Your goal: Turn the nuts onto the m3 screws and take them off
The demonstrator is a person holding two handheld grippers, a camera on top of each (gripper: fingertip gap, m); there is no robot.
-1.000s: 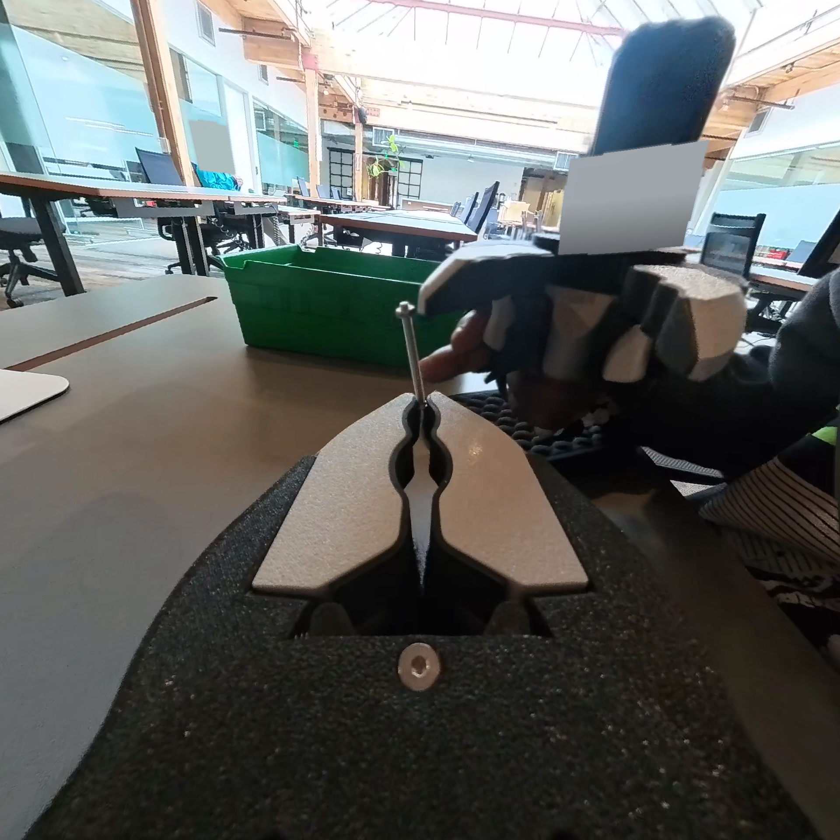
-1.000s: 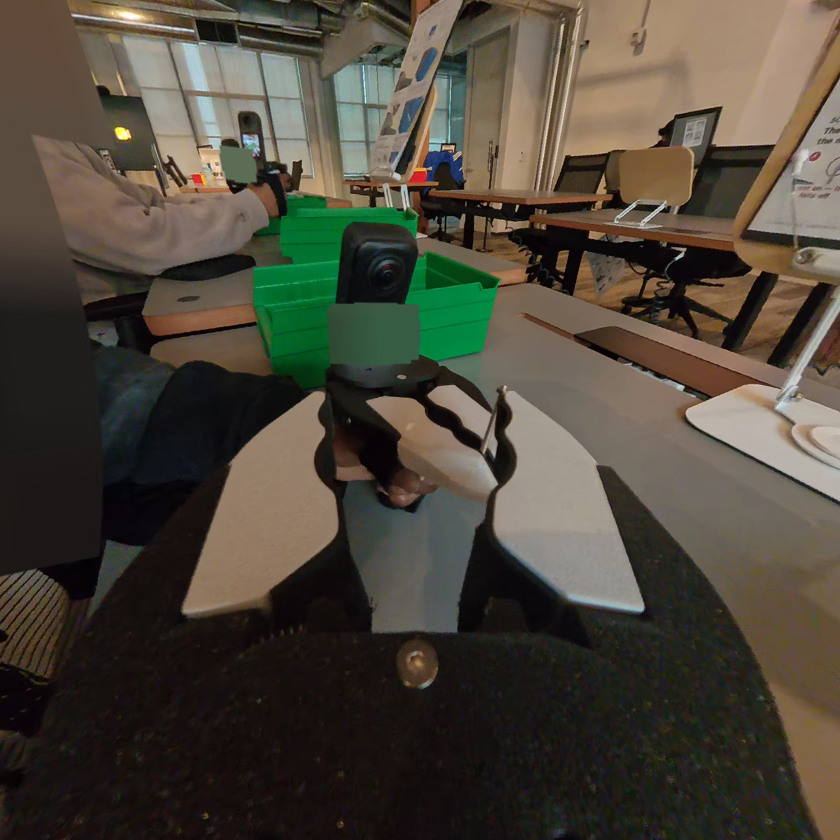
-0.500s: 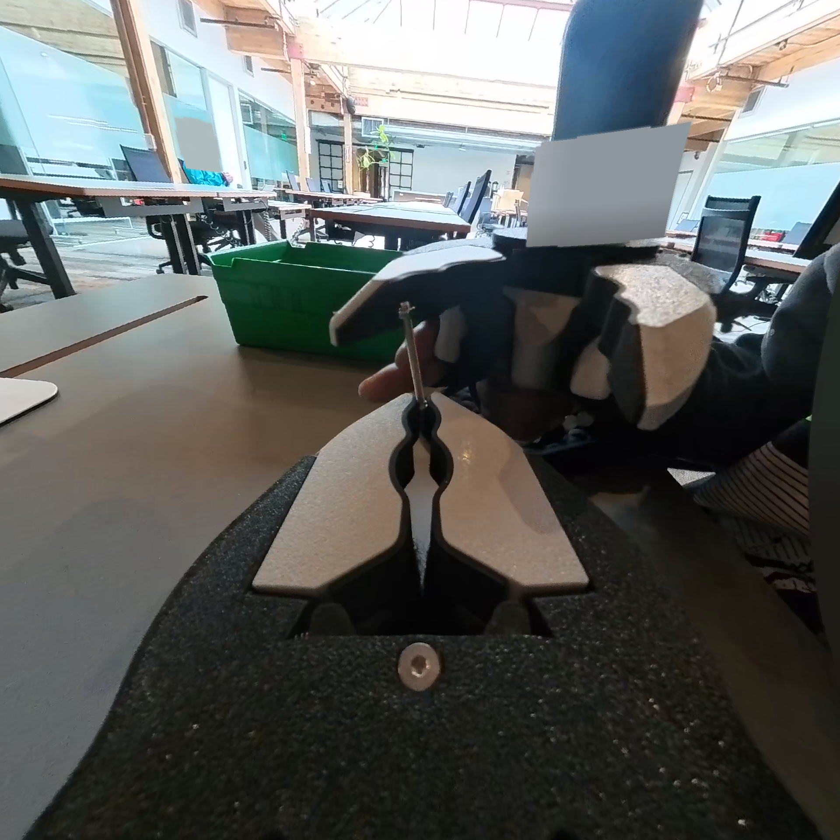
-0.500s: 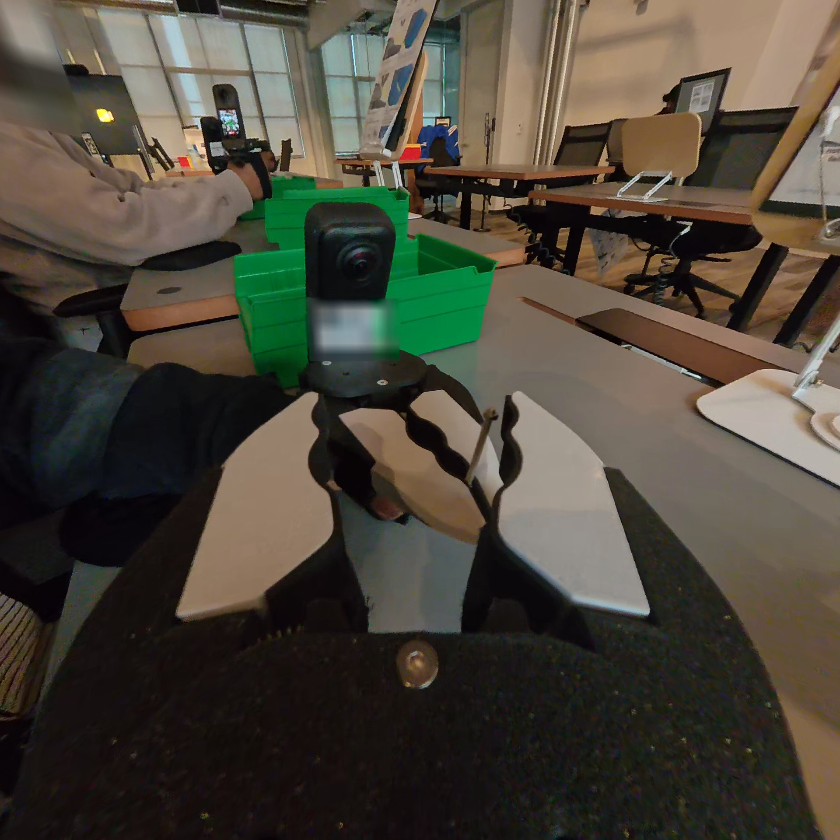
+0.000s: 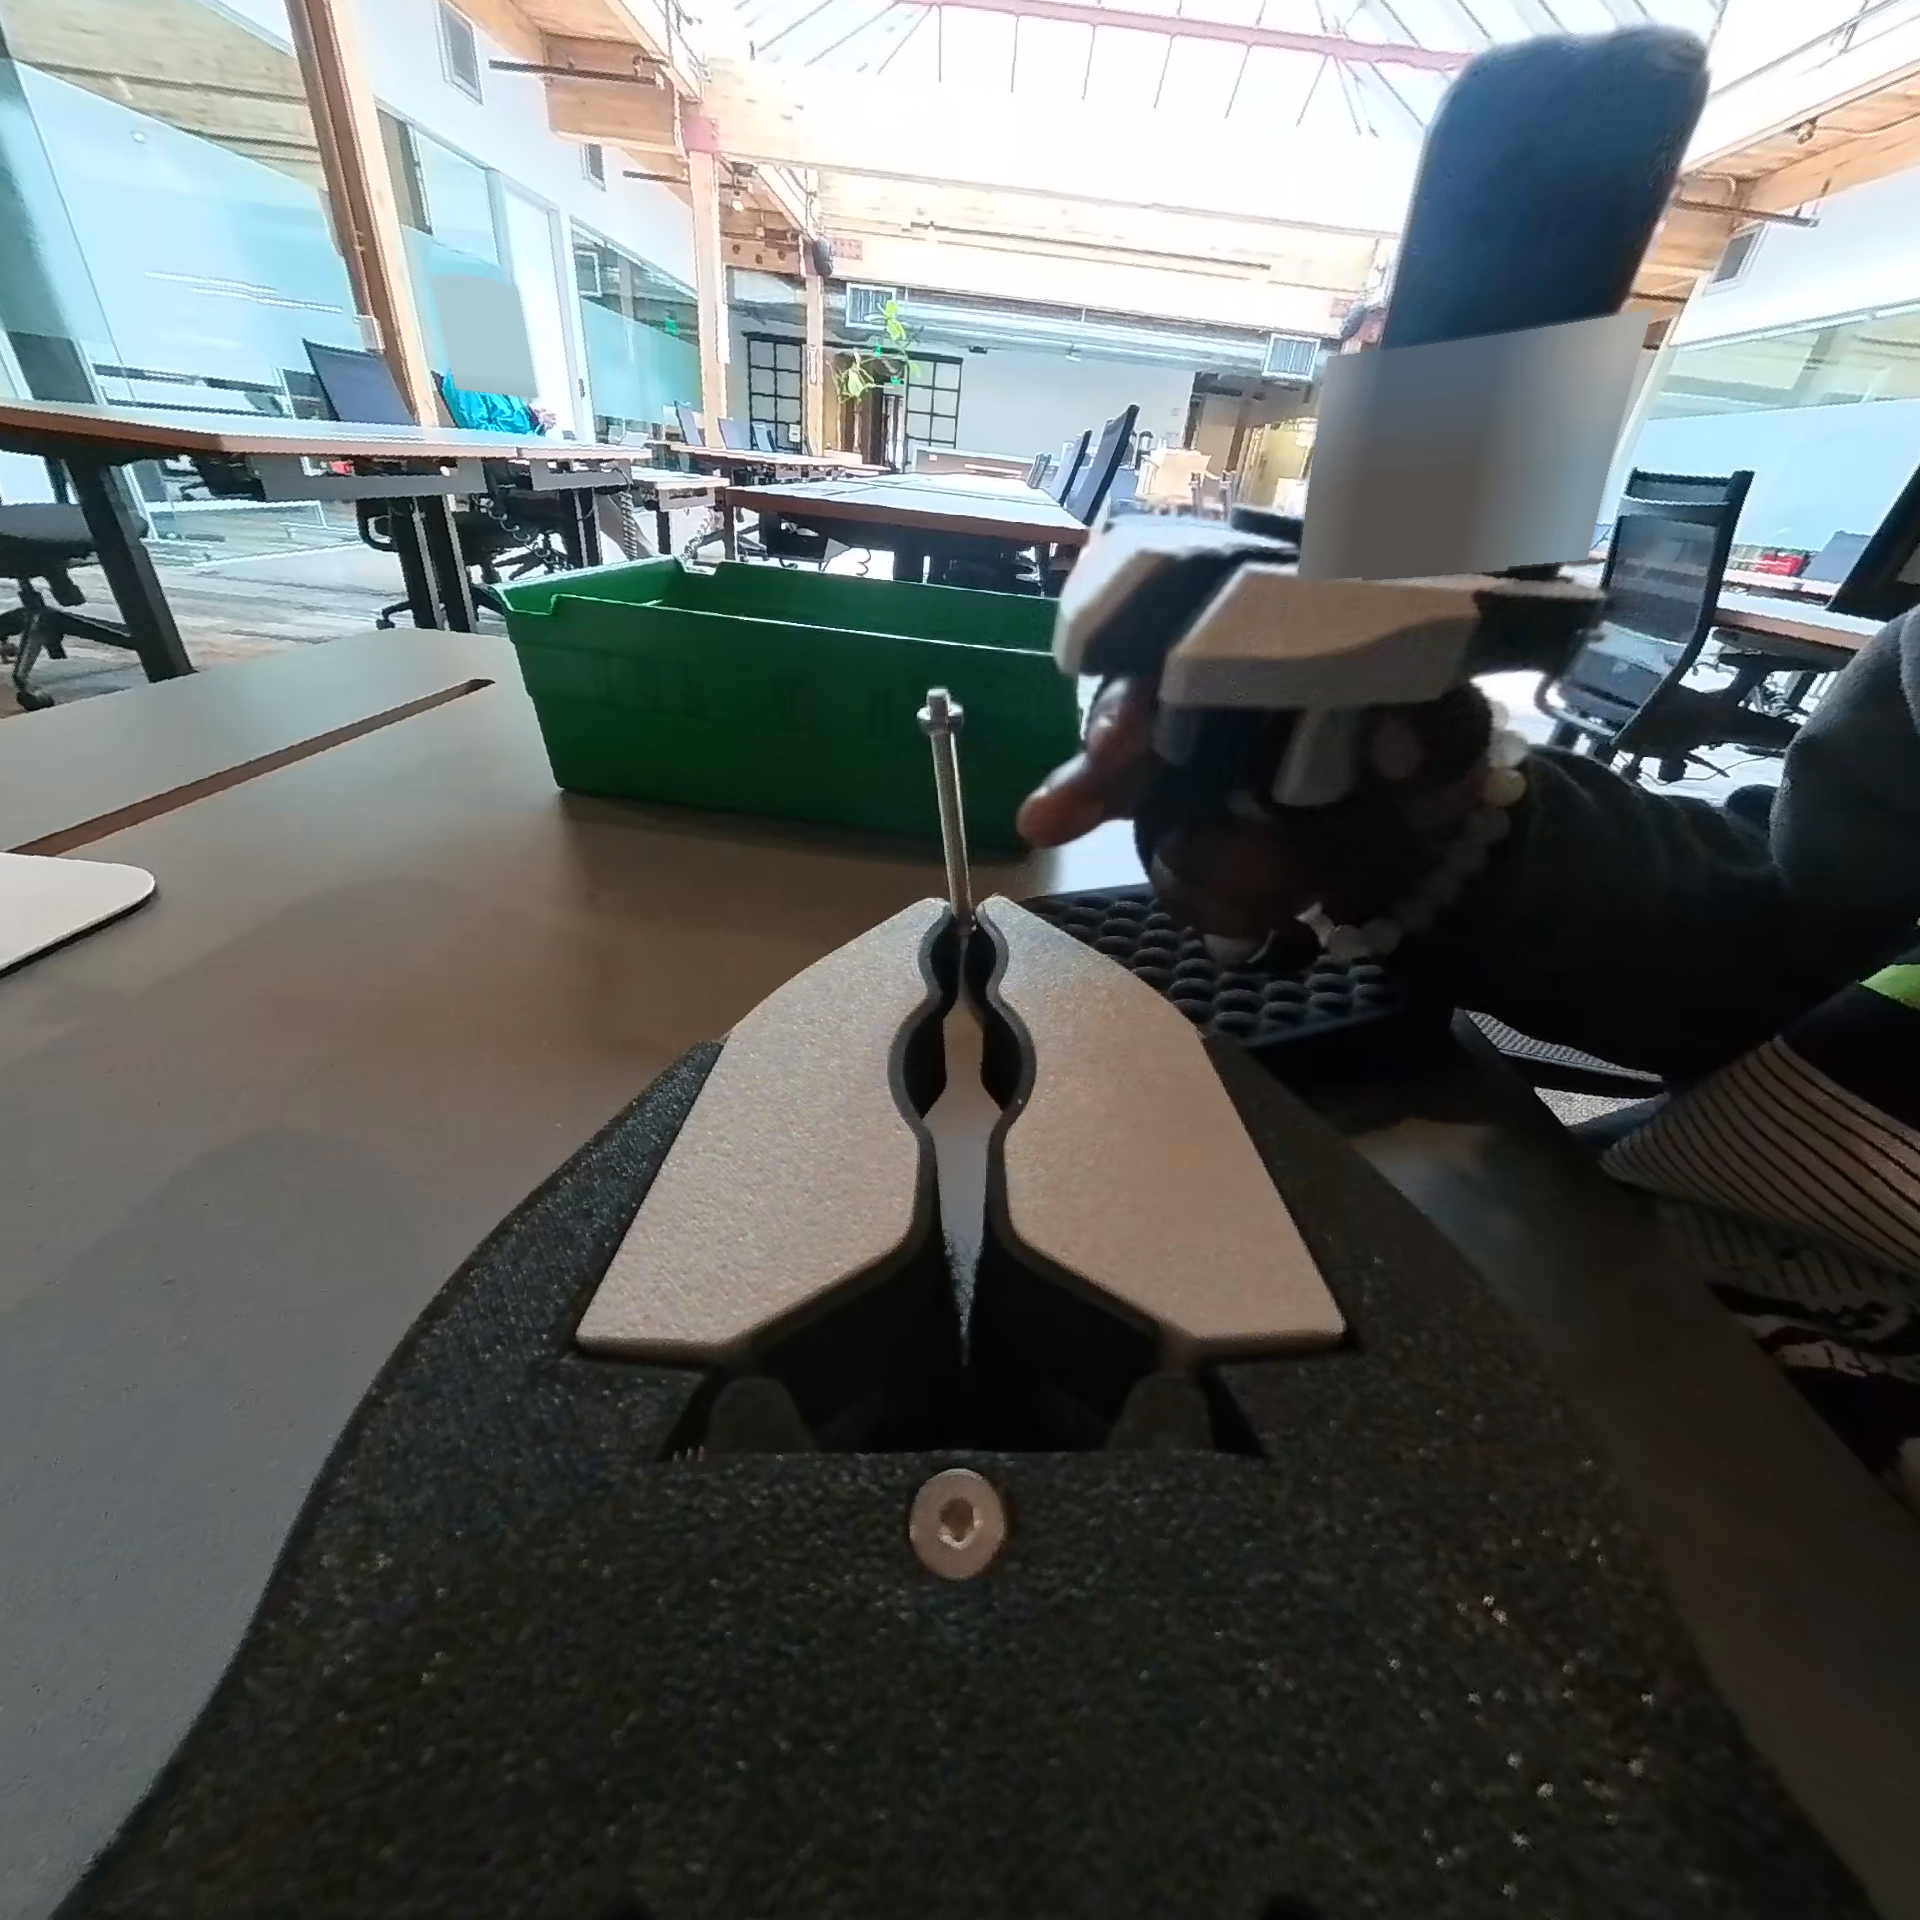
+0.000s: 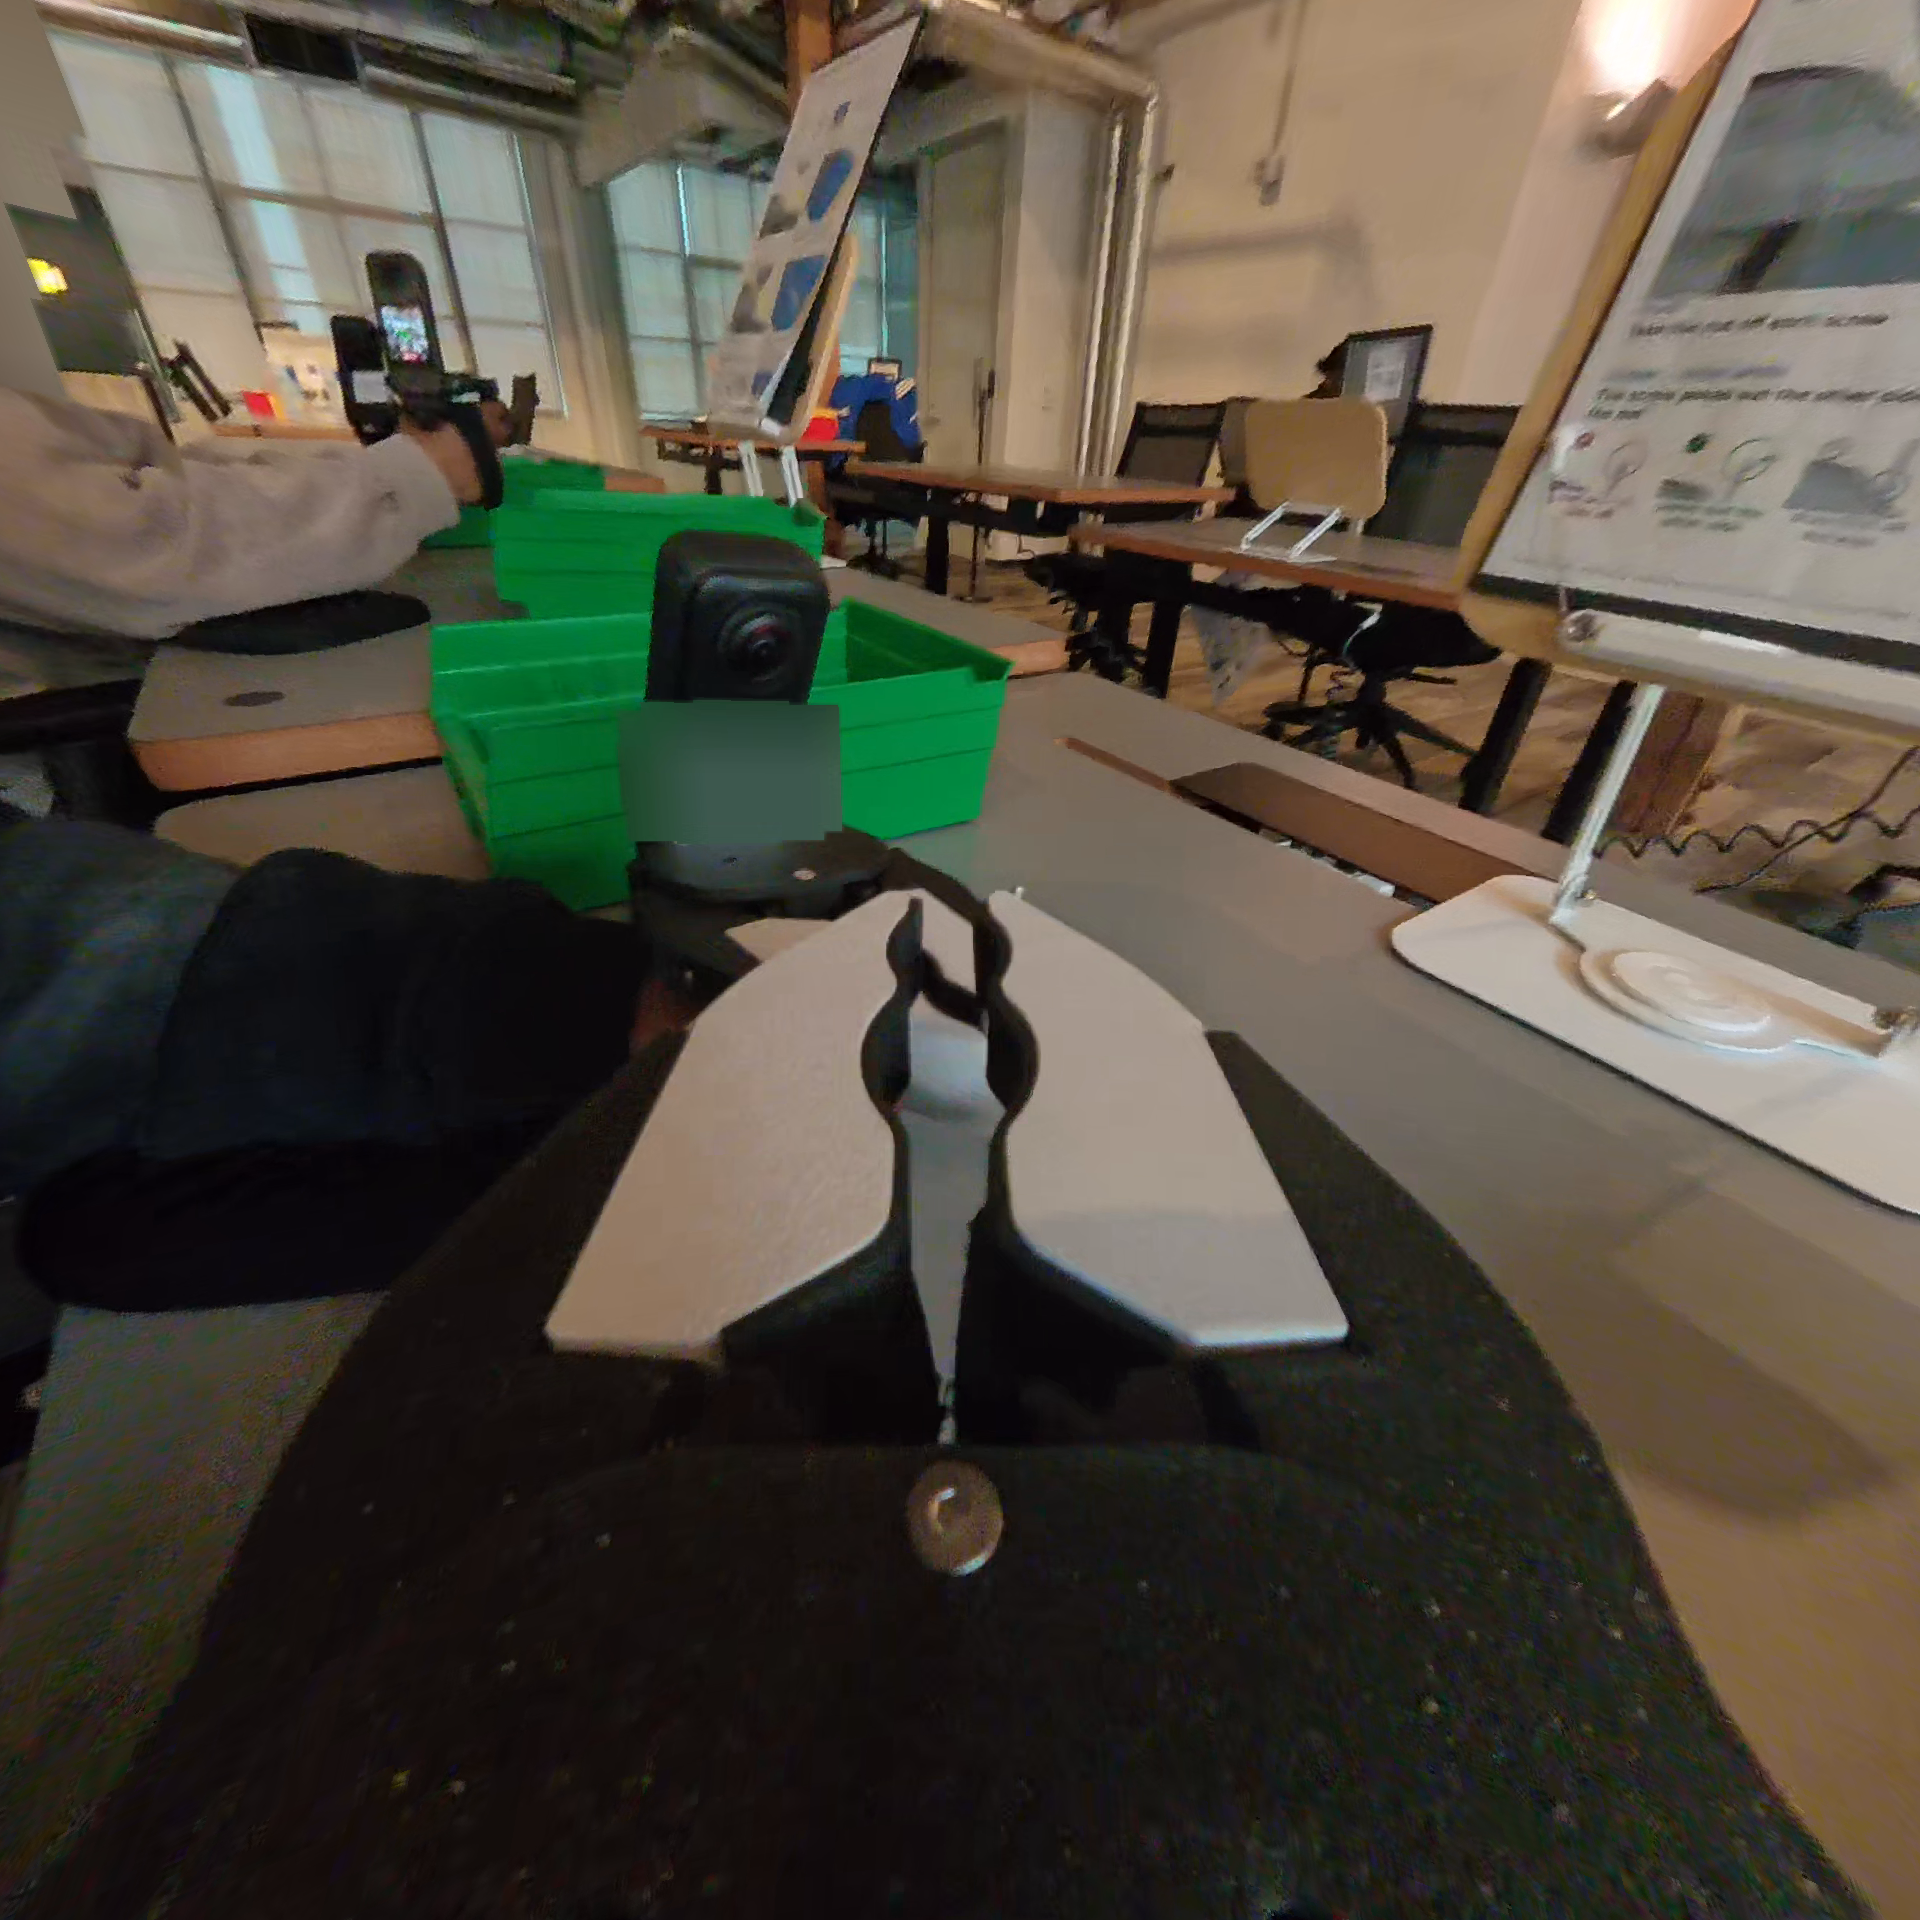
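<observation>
Pulled back and narrowed to a slit with nothing showing between, the right tongs (image 5: 1117,623) hang before the green bin's (image 5: 790,686) right end, while the left tongs (image 5: 961,920) clench the screw (image 5: 951,821) upright before that bin, its nut (image 5: 940,717) near the top probably awaiting another careful pinch-and-twist.

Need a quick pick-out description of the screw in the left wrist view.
Start at the green bin on the grey table. In front of it, the left gripper pinches a thin silver screw upright. It is the only metal rod, with a nut near its top.
</observation>
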